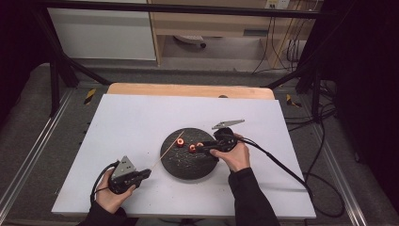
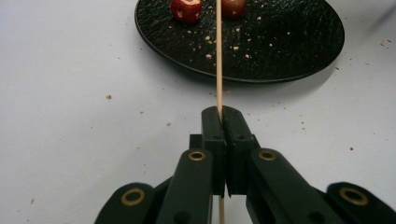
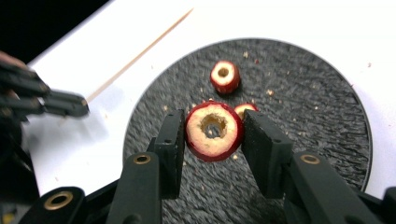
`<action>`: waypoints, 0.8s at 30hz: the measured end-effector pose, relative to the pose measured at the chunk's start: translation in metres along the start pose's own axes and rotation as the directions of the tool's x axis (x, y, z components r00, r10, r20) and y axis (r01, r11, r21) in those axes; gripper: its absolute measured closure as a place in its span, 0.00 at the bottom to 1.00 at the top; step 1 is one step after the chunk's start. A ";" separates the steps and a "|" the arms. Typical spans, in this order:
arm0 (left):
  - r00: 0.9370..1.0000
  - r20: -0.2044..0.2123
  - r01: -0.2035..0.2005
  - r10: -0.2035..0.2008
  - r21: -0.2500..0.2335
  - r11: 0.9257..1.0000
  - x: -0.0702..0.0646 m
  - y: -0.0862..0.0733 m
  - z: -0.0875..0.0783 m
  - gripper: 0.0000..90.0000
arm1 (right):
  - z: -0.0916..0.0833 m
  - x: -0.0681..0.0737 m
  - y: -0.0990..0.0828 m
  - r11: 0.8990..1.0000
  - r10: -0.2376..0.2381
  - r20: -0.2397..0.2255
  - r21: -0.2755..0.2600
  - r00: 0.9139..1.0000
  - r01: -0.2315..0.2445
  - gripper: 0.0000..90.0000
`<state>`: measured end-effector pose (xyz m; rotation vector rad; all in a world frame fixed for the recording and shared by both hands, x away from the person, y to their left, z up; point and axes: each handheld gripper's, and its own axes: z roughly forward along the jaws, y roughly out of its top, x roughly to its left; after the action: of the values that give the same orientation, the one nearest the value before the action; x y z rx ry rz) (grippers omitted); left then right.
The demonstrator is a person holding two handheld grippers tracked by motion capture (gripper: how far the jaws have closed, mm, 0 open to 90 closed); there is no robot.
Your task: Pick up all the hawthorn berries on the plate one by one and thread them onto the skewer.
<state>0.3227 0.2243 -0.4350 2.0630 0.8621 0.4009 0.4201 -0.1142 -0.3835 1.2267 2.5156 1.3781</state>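
Left hand-held gripper (image 2: 222, 114) clamps skewer (image 2: 218, 56); right hand-held gripper (image 3: 212, 133) grips cored fruit (image 3: 214, 130) over black plate (image 3: 317, 121). 2 more fruit pieces (image 3: 225, 76) at 12 o'clock; crumbs on surface (image 1: 136, 122).

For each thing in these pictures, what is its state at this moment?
Left gripper: shut on the skewer.
Skewer: held, pointing over the plate.
Right gripper: shut on a cored fruit piece.
Held fruit piece: gripped, hole facing the camera.
Other fruit piece: lying on the plate.
Plate: flat, crumb-strewn.

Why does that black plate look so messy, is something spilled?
Yes: pale crumbs lie scattered over the black plate and a few specks on the white table. They look like bits from the cored red fruit, which have holes through them.
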 end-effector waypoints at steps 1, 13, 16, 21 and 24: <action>1.000 -0.001 0.001 -0.001 -0.004 1.000 0.000 0.000 0.000 0.98 | -0.001 -0.001 -0.001 1.000 0.010 -0.004 -0.019 1.000 -0.011 0.67; 1.000 -0.006 0.027 -0.027 -0.034 0.999 -0.004 0.000 0.001 0.98 | -0.007 -0.002 -0.018 0.962 0.139 -0.081 -0.223 0.987 -0.154 0.67; 0.999 -0.008 0.033 -0.034 -0.044 0.998 -0.005 0.001 0.001 0.98 | -0.007 -0.003 -0.020 0.949 0.164 -0.096 -0.257 0.982 -0.183 0.67; 0.999 -0.014 0.047 -0.048 -0.062 0.997 -0.006 0.001 0.000 0.98 | -0.004 -0.001 -0.022 0.920 0.203 -0.119 -0.316 0.972 -0.230 0.67; 0.999 -0.014 0.050 -0.051 -0.069 0.996 -0.008 0.001 0.001 0.98 | -0.001 0.000 -0.023 0.908 0.217 -0.130 -0.337 0.967 -0.249 0.67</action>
<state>0.3176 0.2178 -0.4346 1.9733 0.8966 0.4142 0.4055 -0.1216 -0.4000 1.4465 2.0892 1.8749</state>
